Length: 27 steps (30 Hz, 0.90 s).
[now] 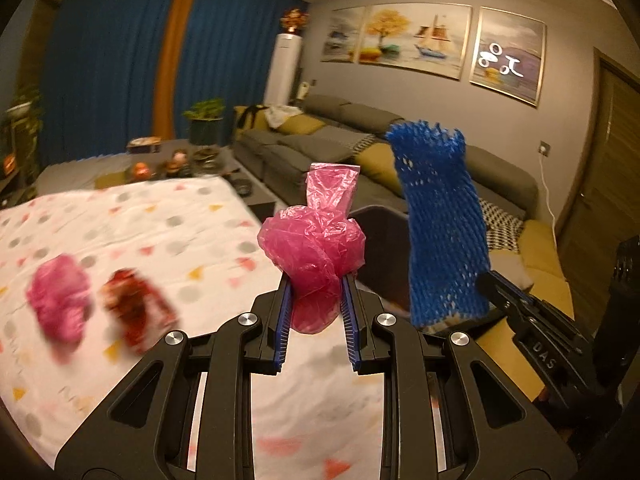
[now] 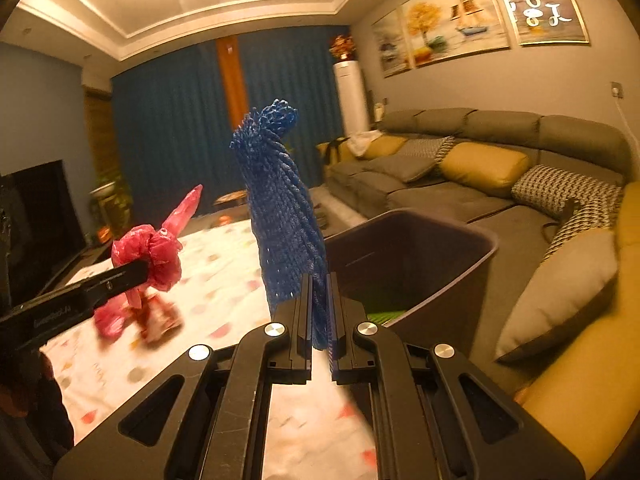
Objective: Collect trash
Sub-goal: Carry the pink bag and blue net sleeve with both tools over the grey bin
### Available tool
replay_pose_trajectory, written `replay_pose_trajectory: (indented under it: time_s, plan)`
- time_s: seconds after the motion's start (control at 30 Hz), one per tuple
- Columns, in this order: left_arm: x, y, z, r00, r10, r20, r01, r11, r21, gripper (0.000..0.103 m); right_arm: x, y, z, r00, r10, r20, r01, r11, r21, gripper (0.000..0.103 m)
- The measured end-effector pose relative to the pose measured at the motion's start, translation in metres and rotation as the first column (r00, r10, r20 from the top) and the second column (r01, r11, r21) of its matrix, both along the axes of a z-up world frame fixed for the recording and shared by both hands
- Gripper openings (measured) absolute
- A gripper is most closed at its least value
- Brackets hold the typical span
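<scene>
My left gripper (image 1: 314,280) is shut on a crumpled pink plastic bag (image 1: 316,240), held above the patterned tablecloth (image 1: 160,220); the same pink plastic bag (image 2: 154,256) shows at the left of the right wrist view. My right gripper (image 2: 319,280) is shut on a blue foam fruit net (image 2: 280,208) that stands upright; that blue foam net (image 1: 440,220) is at the right of the left wrist view. A dark bin (image 2: 420,256) stands just right of the net, beyond the table's edge. On the cloth lie a blurred pink wad (image 1: 58,296) and a red wrapper (image 1: 136,304).
A grey sofa (image 2: 460,184) with yellow and patterned cushions runs along the right wall. Behind the table are a low table with small objects (image 1: 176,160), potted plants, blue curtains and a white tower unit (image 1: 284,68). A dark TV screen (image 2: 36,216) stands at the left.
</scene>
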<state>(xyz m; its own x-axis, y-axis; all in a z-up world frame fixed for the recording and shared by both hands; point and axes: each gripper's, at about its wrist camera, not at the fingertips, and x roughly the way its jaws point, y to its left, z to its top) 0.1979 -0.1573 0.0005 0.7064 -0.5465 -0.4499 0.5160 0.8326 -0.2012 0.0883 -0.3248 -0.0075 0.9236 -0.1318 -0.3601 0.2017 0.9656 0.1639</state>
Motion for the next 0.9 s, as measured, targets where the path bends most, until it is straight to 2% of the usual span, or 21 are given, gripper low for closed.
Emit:
replay_pose_trajectory:
  time_s: [0.3, 0.63, 0.9]
  plan:
    - [0.028, -0.062, -0.001, 0.999, -0.051, 0.007, 0.05, 0.998, 0.027, 0.022, 0.026, -0.038, -0.002, 0.997, -0.082, 0.0, 0.082, 0.997, -0.009, 0.007]
    - [0.052, -0.096, -0.018, 0.996, -0.086, -0.016, 0.087, 0.995, 0.054, 0.022, 0.04, -0.056, -0.013, 0.994, -0.104, -0.018, 0.104, 0.994, 0.026, 0.007]
    - [0.07, -0.121, -0.034, 0.988, -0.136, -0.075, 0.139, 0.989, 0.043, 0.022, 0.048, -0.064, -0.017, 0.993, -0.111, -0.029, 0.112, 0.992, 0.056, 0.007]
